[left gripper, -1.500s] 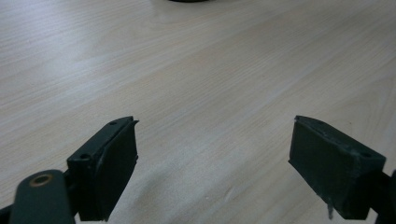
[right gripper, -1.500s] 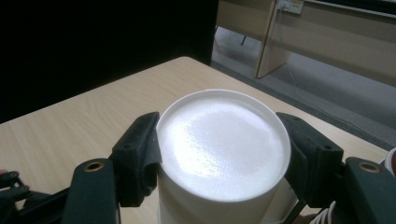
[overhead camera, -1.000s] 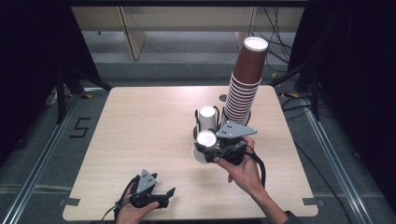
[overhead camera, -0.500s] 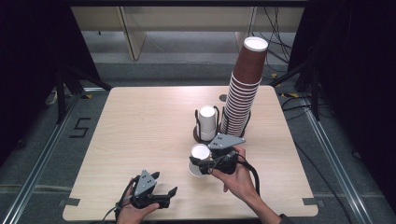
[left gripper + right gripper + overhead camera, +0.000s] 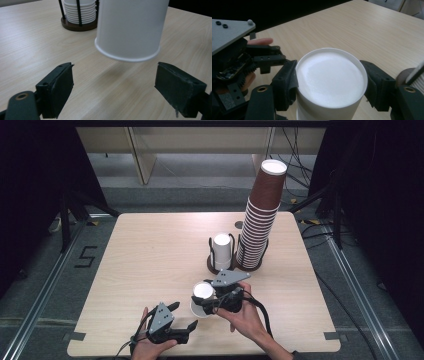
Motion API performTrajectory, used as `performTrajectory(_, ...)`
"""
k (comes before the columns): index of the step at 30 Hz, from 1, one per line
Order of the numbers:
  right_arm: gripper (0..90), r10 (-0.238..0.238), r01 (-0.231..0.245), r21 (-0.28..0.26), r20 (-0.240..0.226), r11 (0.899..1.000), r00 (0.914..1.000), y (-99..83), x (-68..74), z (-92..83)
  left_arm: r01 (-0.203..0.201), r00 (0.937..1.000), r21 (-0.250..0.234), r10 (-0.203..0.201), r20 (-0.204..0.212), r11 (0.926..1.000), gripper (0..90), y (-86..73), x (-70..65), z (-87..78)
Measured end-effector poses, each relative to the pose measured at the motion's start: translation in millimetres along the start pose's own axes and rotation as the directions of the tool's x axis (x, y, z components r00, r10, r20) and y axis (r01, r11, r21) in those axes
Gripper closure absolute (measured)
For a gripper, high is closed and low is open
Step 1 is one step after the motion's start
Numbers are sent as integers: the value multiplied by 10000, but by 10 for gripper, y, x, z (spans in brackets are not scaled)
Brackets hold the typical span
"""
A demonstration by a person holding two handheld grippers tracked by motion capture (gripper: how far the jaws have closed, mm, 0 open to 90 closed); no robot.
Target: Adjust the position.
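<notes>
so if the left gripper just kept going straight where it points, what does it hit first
Probably the white cup held upside down by the right gripper; it hangs just ahead of the left gripper's open jaws, though depth is unclear.

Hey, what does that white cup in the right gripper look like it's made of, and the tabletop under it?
White cup: probably paper, matte. It has a thin rolled rim, seen in the left gripper view, and looks like the stacked disposable cups in the rack; thin plastic cannot be ruled out.
Tabletop: light wood or wood-look laminate, smooth with a slight sheen. Straight pale grain lines run across it; which of the two is unclear.
</notes>
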State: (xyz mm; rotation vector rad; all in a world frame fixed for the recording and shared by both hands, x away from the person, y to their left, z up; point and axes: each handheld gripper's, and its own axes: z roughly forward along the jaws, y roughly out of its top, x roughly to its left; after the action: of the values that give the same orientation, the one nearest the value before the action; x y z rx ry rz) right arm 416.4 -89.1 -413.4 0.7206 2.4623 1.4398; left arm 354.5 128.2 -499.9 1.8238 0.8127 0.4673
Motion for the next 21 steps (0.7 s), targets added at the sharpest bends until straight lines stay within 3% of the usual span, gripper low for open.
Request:
performTrajectory(2,348,173,-173,-8,-119,9998,9998,5,40,19,-85,9999,5,85,72,10000,146,-1,-16,19)
performTrajectory(3,348,-8,7,-26,-110,10000,9999,13,44,25,-131,9998,-74,132,145,9999,146,-3,-23,30)
performTrajectory(6,348,92,-99,-128,-517,9999,9986,32,98,70,-280,9995,-130,282,170,9995,146,2,-47,48)
performTrajectory(10,348,77,-83,-92,-621,9999,9980,25,158,111,-437,9987,-294,444,231,9986,140,8,-66,89)
performTrajectory(15,348,321,-325,-48,-656,9995,9973,20,174,105,-509,9984,-447,520,239,9977,135,21,-82,101)
performTrajectory(19,348,403,-431,-264,-983,9987,9943,19,159,99,-508,9978,-694,536,397,9963,128,17,-89,134)
performTrajectory(21,348,495,-526,-290,-988,9982,9939,18,167,92,-591,9978,-595,608,273,9965,129,16,-98,146)
